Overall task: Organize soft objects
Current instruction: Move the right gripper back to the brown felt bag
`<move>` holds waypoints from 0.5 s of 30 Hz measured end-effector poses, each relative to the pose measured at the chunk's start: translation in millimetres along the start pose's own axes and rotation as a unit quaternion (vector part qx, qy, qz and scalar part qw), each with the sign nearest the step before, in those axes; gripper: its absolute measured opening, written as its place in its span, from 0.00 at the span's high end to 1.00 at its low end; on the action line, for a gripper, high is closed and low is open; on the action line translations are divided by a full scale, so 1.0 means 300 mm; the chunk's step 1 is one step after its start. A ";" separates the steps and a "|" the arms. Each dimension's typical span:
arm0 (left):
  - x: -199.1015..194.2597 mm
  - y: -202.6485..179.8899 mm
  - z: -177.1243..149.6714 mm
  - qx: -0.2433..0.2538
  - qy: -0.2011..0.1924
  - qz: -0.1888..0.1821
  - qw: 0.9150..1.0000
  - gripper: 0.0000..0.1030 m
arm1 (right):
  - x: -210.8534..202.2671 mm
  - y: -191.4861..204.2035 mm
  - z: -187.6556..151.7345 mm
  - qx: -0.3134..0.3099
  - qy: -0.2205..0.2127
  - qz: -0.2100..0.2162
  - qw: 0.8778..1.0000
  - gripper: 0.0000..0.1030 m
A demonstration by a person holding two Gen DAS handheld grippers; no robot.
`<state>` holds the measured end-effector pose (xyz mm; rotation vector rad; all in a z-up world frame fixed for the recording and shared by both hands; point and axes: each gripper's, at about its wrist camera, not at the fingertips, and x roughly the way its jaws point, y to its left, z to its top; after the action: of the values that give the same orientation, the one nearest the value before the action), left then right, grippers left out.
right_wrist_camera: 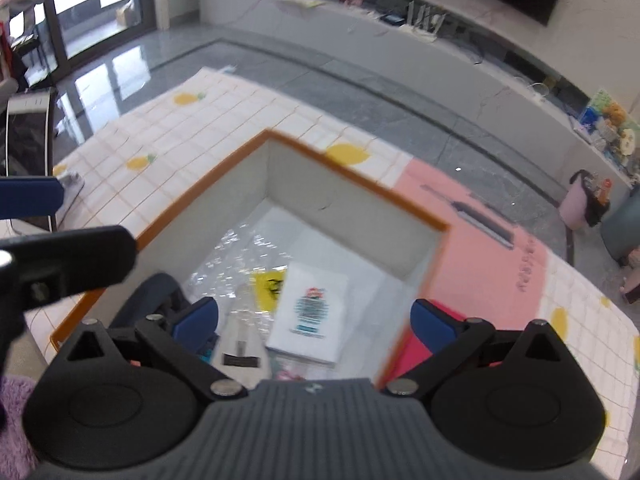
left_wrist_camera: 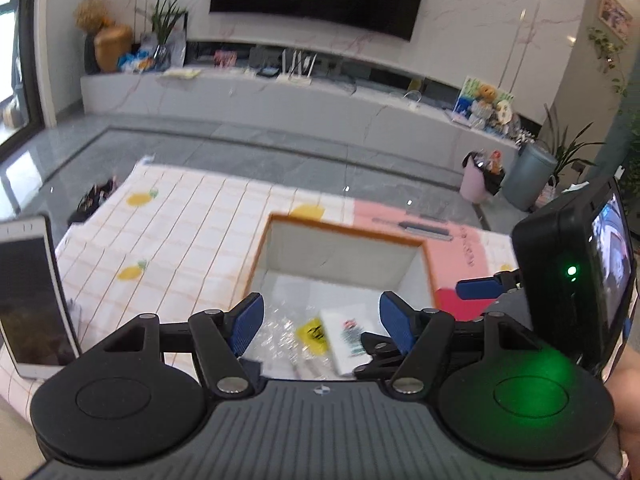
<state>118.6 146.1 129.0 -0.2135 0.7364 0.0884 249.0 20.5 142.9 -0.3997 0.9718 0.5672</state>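
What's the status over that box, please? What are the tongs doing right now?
Left tongs open, empty. Right tongs open, empty. White packet and clear bags lie inside box. Nothing blocking.

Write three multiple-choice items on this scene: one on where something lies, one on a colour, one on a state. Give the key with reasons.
1. Where does the white packet with the printed label lie?
A. On the pink part of the mat
B. Inside the storage box
C. On the grey floor

2. What colour is the rim of the storage box?
A. Orange-brown
B. Green
C. Black

3. How does the right gripper stand?
A. Shut on the packet
B. Shut on the bubble wrap
C. Open, holding nothing

Key: B, the packet rests on the box's floor beside the bubble wrap and a yellow bag. A, an orange-brown band runs along the top of the white walls. C, its blue pads stand wide apart above the box with nothing pressed between them.
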 end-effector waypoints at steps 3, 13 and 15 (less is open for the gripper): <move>-0.031 -0.066 0.013 0.001 -0.017 -0.020 1.000 0.24 | -0.076 -0.084 -0.018 0.015 -0.014 -0.014 1.000 0.03; 0.008 -0.402 -0.062 0.067 -0.022 -0.097 0.993 0.24 | -0.157 -0.602 -0.333 0.139 0.026 -0.103 0.985 0.03; 0.038 -0.462 -0.095 0.064 -0.026 -0.102 0.992 0.23 | -0.154 -0.707 -0.422 0.184 0.035 -0.115 0.976 0.03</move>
<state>129.7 4.7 123.1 -0.1625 0.6619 -0.1469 275.8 -229.1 132.1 -0.1972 1.0571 0.1566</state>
